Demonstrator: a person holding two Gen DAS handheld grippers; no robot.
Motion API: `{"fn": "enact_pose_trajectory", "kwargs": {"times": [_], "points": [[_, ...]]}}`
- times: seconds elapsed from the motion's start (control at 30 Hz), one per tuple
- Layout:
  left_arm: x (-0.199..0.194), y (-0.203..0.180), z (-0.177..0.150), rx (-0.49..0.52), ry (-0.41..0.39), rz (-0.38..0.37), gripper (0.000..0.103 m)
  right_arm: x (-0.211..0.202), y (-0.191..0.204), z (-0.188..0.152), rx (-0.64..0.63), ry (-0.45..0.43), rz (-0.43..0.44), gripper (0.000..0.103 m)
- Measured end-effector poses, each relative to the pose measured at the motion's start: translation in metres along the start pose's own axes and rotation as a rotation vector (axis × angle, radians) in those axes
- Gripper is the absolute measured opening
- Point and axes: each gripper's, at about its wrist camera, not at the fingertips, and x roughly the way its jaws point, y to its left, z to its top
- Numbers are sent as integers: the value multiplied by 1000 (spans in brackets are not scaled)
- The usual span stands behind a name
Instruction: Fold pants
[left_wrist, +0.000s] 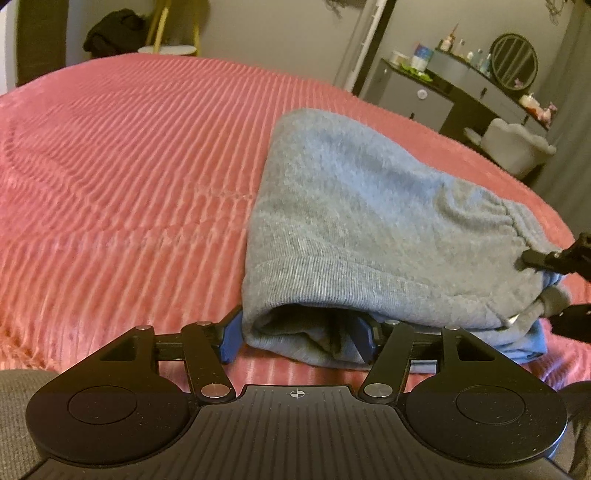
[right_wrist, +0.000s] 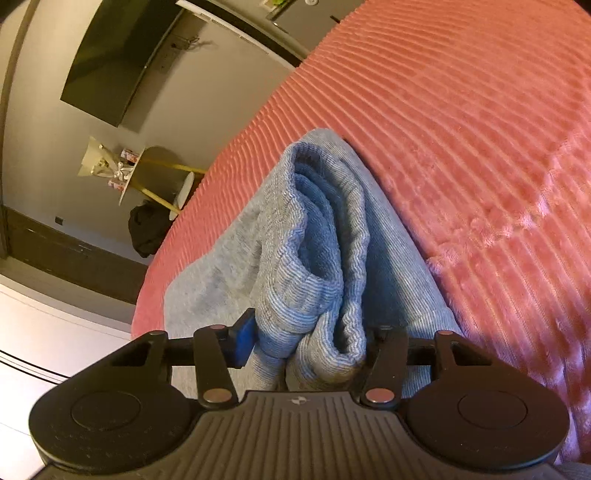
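The grey pants (left_wrist: 369, 221) lie folded into a thick bundle on the pink ribbed bedspread (left_wrist: 129, 166). My left gripper (left_wrist: 295, 336) sits at the bundle's near left corner, its blue pads on either side of the folded cuff layers, closed on them. The right gripper shows in the left wrist view (left_wrist: 546, 284) at the bundle's right end. In the right wrist view the right gripper (right_wrist: 306, 347) is shut on bunched ribbed cuffs of the pants (right_wrist: 317, 258), which stand up between the blue pads.
A dark dresser (left_wrist: 461, 85) with bottles and a round mirror stands beyond the bed at right, with a pale chair (left_wrist: 517, 147) by it. A small white table with gold legs (right_wrist: 166, 184) and a dark bundle on the floor (right_wrist: 147, 229) lie off the bed's far edge.
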Motion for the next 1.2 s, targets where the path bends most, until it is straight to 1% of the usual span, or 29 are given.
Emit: {"fn": "enact_pose_trajectory", "kwargs": {"times": [0.03,0.07,0.1,0.17,0.2,0.27,0.33,0.4,0.5,0.53,0.57,0.6,0.7,0.73,0.83,0.9,1.0,1.07,1.1,1.2], "points": [[0,0,0,-4,-4,-2,64,0,-1,1,9,6,2,54],[0,1,1,-8,-3,-1,65,1,-2,2,19,19,6,59],[1,1,1,-10,2,2,65,3,-3,2,30,40,13,61],[3,1,2,-15,9,4,65,9,-5,3,47,90,11,72],[3,1,2,-20,13,5,65,12,-5,3,50,109,10,74],[3,3,3,-28,17,1,65,15,-6,4,64,117,23,81],[3,4,4,-38,21,-6,65,15,-12,5,118,101,59,83],[2,4,4,-43,18,-8,65,14,-21,5,174,85,90,83],[3,3,3,-43,18,-6,65,11,-28,5,217,67,122,80],[3,3,3,-42,18,-4,65,10,-28,5,208,61,112,70],[4,3,3,-43,19,-2,65,8,-25,4,187,50,92,51],[4,3,3,-43,21,-1,65,8,-22,3,165,42,70,46],[3,1,2,-35,18,5,65,3,-3,0,86,2,17,43],[3,0,2,-29,17,7,64,-1,4,-2,69,-12,24,43],[3,-5,1,-10,16,21,65,-13,18,-1,112,-45,118,42],[3,-7,0,0,15,23,64,-19,26,3,136,-54,163,42],[-5,-8,0,10,-23,-25,65,-28,38,10,136,-62,227,42],[-9,-8,0,11,-50,-62,69,-31,44,15,118,-67,248,42],[-11,-9,0,15,-52,-75,69,-33,46,17,109,-68,250,42],[-14,-13,-2,47,-48,-90,72,-35,47,19,113,-62,252,42]]}}
